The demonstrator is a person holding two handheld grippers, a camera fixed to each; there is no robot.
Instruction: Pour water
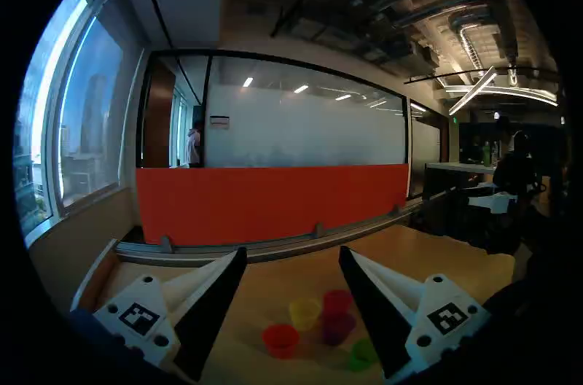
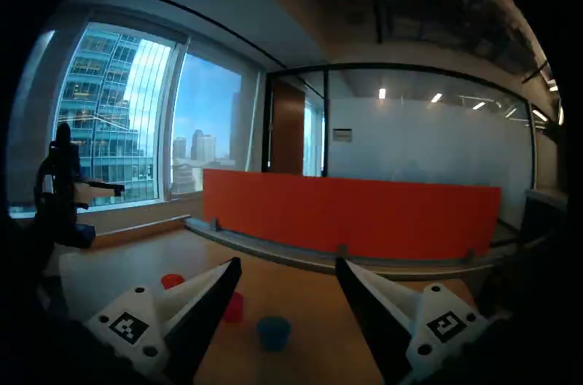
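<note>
**Claws held apart above the cups, nothing gripped**

The left claw [image 1: 291, 250] is held with its fingers spread wide and nothing between them, raised above a wooden bench [image 1: 444, 254]. Below it, small plastic cups are grouped close together. A yellow cup [image 1: 304, 312] stands near an orange-red cup [image 1: 280, 340], a magenta cup [image 1: 337, 300] and a purple cup [image 1: 337, 327]. A green cup [image 1: 359, 354] is partly hidden by one finger.

The right claw [image 2: 286, 261] is likewise spread and empty. A blue cup [image 2: 273, 332] is seen beneath it. A red cup [image 2: 233, 307] is partly covered by a finger, and a second red cup [image 2: 173, 281] stands farther off.

All cups are set upright, mouths up, presumably so that each can be gripped by its wall and tipped. Whether any cup holds water cannot be told.

Both claws are aimed level, toward the orange partition [image 2: 350, 214] at the bench's far edge, rather than down at a cup. The task is therefore judged not yet begun. A gentle closing is likely to be needed, since thin cups may buckle and spill.
</note>
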